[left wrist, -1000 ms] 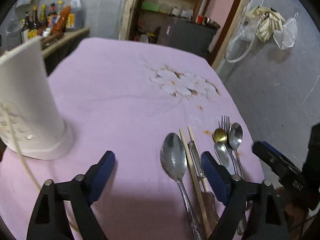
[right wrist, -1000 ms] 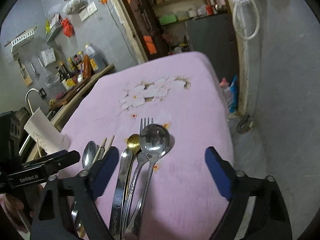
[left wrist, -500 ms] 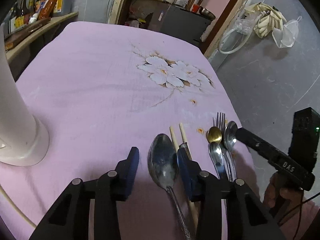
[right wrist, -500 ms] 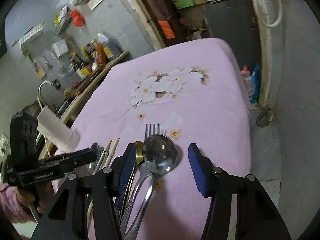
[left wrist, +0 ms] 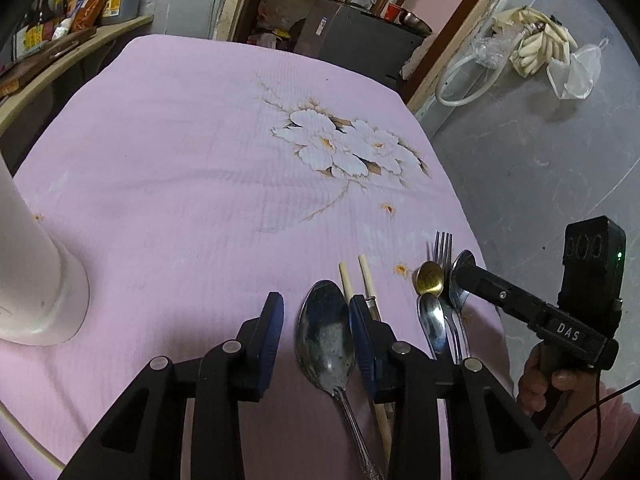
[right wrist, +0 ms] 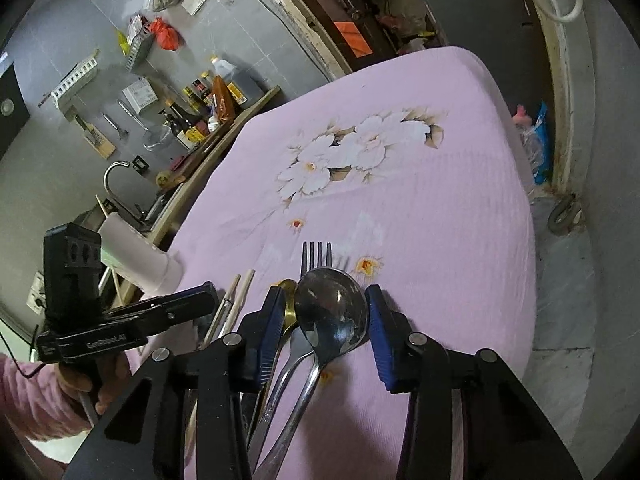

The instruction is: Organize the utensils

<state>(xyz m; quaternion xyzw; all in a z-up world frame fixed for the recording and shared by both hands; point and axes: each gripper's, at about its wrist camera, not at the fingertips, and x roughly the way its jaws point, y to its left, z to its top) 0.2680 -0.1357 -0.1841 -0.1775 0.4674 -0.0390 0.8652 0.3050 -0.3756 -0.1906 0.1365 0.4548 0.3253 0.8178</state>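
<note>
Two spoons are straddled on the table (left wrist: 168, 184).
The left gripper (left wrist: 316, 330) is spread around a spoon (left wrist: 326, 332); the right gripper (right wrist: 322, 332) is spread around a ladle (right wrist: 332, 314).

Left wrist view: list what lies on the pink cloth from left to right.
White holder → large spoon between the left gripper's open fingers → chopsticks → small gold spoon → right gripper at the far right.

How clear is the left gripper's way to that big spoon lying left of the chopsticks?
Probably clear, yes. The left gripper is open with the large spoon bowl between its fingers. The chopsticks lie right beside the right-hand finger and may get pinched too.
</note>
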